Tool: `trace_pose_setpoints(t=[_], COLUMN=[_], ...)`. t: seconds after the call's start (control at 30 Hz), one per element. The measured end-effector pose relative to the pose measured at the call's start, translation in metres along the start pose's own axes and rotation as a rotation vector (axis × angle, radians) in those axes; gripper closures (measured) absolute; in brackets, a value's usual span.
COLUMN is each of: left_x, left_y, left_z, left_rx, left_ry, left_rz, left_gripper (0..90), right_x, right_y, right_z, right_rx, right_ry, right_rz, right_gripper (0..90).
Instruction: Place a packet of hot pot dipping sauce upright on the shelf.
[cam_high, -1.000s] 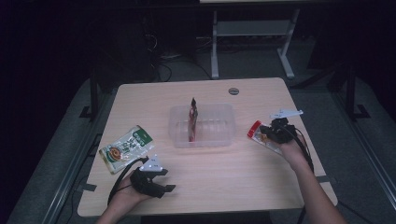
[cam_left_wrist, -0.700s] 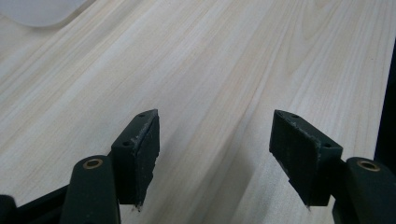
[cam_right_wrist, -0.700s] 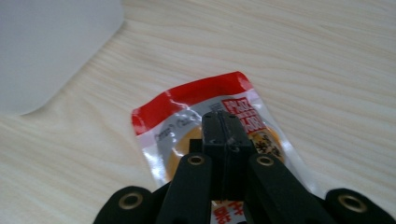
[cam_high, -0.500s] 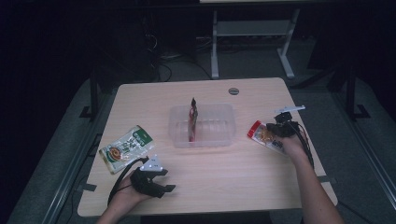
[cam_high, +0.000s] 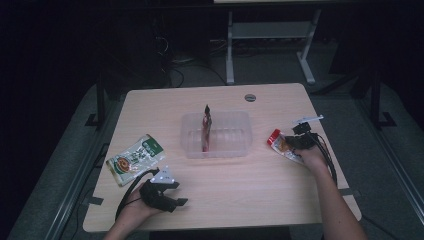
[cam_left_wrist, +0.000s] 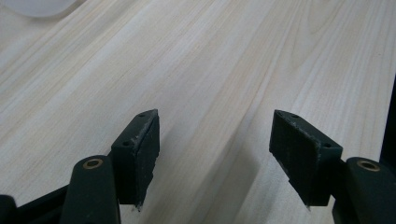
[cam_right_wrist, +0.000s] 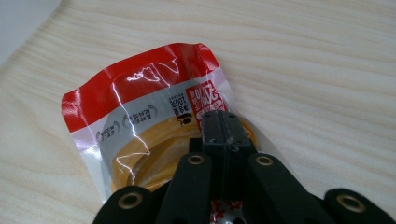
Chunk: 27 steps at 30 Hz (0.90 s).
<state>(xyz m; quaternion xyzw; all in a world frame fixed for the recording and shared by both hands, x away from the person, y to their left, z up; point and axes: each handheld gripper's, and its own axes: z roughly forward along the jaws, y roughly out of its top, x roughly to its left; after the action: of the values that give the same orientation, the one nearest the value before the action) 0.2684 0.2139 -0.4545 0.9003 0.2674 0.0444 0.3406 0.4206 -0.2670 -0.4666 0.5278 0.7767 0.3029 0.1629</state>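
Pale wood table (cam_high: 240, 190) in a dark room; white frame legs (cam_high: 270, 40) beyond its far edge. Right gripper (cam_high: 299, 142), jaws pressed together on red-and-clear packet (cam_right_wrist: 140, 121), right side. Left gripper (cam_high: 167, 195), near left, jaws apart, empty. Clear tray (cam_high: 235, 131) at centre.

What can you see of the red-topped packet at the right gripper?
The red-topped glossy plastic snack packet is a flat sealed pouch: red band along its far end, silver-grey middle with small printed text, a yellow ring-like picture below. It looks like thin crinkly film that catches glare. It sits low over the pale wooden table, right of the clear plastic tray. The right gripper has its jaws shut on the near part.
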Motion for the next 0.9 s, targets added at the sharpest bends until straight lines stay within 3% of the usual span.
trace_pose_setpoints(t=[0.13, 0.33, 0.9], left_x=[0.0, -0.001, -0.002], left_y=[0.0, 0.0, 0.001], left_z=[0.001, 0.0, -0.001], left_rx=[0.004, 0.007, 0.007], left_ry=[-0.003, -0.003, -0.003], left_rz=[-0.004, 0.004, 0.01], left_gripper=[32.9, 32.9, 32.9], right_x=[0.003, 0.013, 0.056], right_y=[0.0, 0.001, -0.005], right_z=[-0.001, -0.002, -0.008], right_rx=[0.016, 0.04, 0.093], right_ry=[0.043, 0.064, 0.184], right_rz=[-0.01, -0.055, -0.221], right_gripper=[89.9, 89.9, 89.9])
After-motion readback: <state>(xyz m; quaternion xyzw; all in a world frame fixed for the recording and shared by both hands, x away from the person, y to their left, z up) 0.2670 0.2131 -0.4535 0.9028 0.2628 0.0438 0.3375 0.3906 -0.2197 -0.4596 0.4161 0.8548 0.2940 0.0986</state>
